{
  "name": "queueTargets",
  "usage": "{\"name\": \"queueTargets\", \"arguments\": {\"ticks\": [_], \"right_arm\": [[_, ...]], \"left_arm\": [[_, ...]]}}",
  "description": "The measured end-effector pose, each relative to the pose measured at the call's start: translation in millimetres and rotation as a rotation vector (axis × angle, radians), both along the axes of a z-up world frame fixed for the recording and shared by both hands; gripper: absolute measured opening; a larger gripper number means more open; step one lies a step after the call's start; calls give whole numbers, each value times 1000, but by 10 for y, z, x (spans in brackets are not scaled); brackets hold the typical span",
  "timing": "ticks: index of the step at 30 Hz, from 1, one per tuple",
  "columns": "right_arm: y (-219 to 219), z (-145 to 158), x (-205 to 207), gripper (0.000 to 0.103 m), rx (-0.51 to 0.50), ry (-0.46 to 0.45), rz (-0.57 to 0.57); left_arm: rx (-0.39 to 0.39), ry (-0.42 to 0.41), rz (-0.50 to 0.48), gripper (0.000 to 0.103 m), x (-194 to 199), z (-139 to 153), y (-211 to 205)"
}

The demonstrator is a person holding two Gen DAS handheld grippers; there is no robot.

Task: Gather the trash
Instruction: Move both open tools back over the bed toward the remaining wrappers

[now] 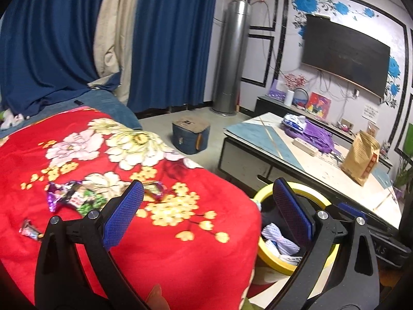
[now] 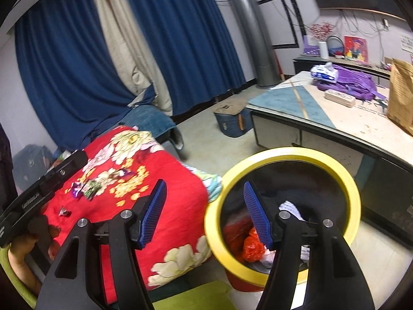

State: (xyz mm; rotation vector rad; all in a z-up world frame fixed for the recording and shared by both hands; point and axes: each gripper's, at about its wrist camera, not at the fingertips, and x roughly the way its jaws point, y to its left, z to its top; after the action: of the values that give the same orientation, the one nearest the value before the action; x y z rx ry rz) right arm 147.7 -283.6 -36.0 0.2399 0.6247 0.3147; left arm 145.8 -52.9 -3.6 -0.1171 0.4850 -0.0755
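Several candy wrappers (image 1: 69, 197) lie scattered on the red floral blanket (image 1: 180, 258), grouped toward its left part, with one small wrapper (image 1: 30, 230) apart near the left margin. In the right wrist view the same wrappers (image 2: 86, 188) sit well back from the blanket's right edge, and red fabric lies bare between them and that edge. The left tool (image 1: 206, 215) hangs above the blanket's right edge with both blue pads spread wide and nothing between them; one pad is over the fabric, the other over the bin. The blanket's rounded edge drops just beside the yellow-rimmed trash bin (image 1: 263, 196), which already holds white netting (image 1: 277, 237). From the right wrist, the right tool (image 2: 205, 213) is also spread wide and holding nothing, straddling the gap between blanket edge and bin rim (image 2: 353, 188); a red bag (image 2: 254, 246) and white scraps lie inside. Right of the bin stands the low bench (image 1: 260, 131), its near edge close to the rim, carrying a purple bag (image 1: 315, 135) and a brown paper bag (image 1: 361, 157). Open floor (image 2: 201, 139) stretches behind the bin toward a blue box (image 1: 191, 137).
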Motion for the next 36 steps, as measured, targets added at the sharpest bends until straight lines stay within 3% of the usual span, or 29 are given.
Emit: {"name": "queueTargets", "arguments": {"ticks": [19, 28, 36], "right_arm": [[936, 157, -28, 64, -42, -23, 212], [1386, 174, 48, 65, -56, -22, 305], [1746, 121, 272, 65, -50, 21, 377]], "left_arm": [[-5, -67, 198, 92, -339, 173, 804], [-13, -55, 263, 92, -472, 161, 1107], [-35, 7, 357, 92, -591, 44, 1468]]}}
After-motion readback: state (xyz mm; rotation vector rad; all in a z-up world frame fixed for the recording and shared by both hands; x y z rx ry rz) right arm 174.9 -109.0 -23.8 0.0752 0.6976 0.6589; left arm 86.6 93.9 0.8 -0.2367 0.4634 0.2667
